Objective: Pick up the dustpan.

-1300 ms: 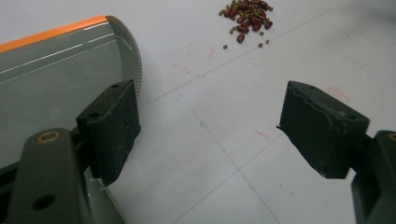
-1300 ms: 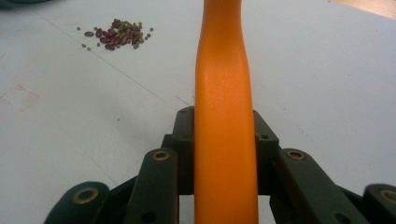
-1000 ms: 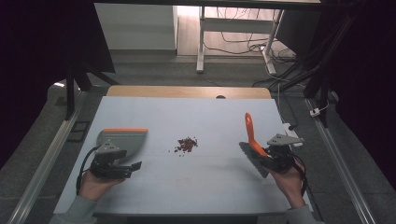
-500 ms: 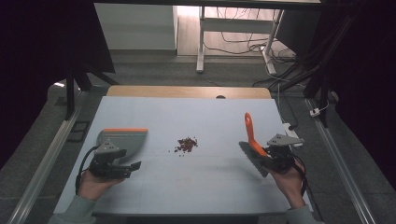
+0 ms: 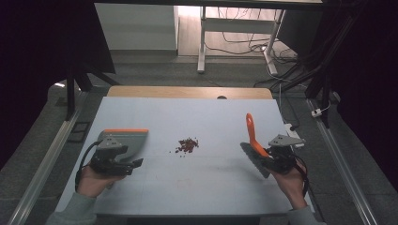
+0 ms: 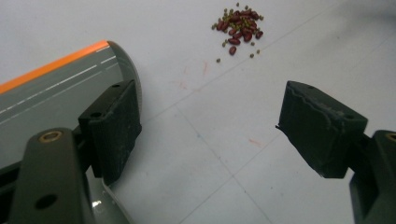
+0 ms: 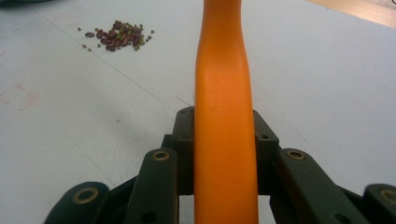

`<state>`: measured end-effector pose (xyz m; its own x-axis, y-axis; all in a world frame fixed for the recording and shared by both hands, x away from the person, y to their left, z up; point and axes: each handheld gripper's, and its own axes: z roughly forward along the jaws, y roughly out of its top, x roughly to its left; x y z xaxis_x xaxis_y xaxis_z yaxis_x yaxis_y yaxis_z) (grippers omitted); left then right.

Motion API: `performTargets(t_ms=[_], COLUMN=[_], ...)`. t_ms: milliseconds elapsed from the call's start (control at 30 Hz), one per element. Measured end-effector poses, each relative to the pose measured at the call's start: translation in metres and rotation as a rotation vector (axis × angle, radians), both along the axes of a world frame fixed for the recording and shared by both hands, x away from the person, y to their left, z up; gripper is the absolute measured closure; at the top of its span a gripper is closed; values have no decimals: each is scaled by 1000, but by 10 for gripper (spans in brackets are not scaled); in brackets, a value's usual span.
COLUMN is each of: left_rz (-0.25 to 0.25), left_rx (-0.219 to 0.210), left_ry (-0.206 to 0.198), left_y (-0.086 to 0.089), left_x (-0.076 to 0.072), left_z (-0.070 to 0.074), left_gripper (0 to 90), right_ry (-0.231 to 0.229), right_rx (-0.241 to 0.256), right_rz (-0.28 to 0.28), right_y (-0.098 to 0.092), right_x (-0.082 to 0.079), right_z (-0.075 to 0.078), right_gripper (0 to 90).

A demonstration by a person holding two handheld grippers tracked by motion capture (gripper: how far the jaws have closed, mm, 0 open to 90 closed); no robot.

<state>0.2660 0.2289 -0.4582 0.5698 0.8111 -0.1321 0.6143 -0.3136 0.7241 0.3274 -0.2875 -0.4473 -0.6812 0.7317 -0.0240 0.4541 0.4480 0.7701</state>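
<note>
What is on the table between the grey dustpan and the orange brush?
In the high view, a small heap of red and green beans lies between the grey orange-edged dustpan and the orange-handled brush.

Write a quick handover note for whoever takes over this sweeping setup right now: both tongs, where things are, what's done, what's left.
Right tongs: shut on the brush's orange handle; brush held at the table's right side, bristles low near the surface.
Left tongs: open, jaws wide apart, beside the grey dustpan with the orange edge, at the table's left; not gripping it.
Bean pile: mid-table, between brush and dustpan, a few strays around it.
Done: brush picked up.
Left: grip the dustpan, bring it to the pile, sweep the beans in.
</note>
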Motion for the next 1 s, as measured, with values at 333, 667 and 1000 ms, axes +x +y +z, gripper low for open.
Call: performTargets(t_ms=[333, 667, 1000], left_rz=[99, 231, 284], left_rx=[12, -28, 22], left_ry=[50, 179, 286], left_y=[6, 43, 46], left_x=[13, 11, 14], left_z=[14, 20, 0], left_gripper=[222, 199, 168], right_ry=[1, 2, 11], right_rx=[2, -11, -20], right_rz=[-3, -9, -2], right_y=[-3, -2, -1], right_x=[0, -1, -1], right_z=[1, 0, -4], right_gripper=[706, 706, 706])
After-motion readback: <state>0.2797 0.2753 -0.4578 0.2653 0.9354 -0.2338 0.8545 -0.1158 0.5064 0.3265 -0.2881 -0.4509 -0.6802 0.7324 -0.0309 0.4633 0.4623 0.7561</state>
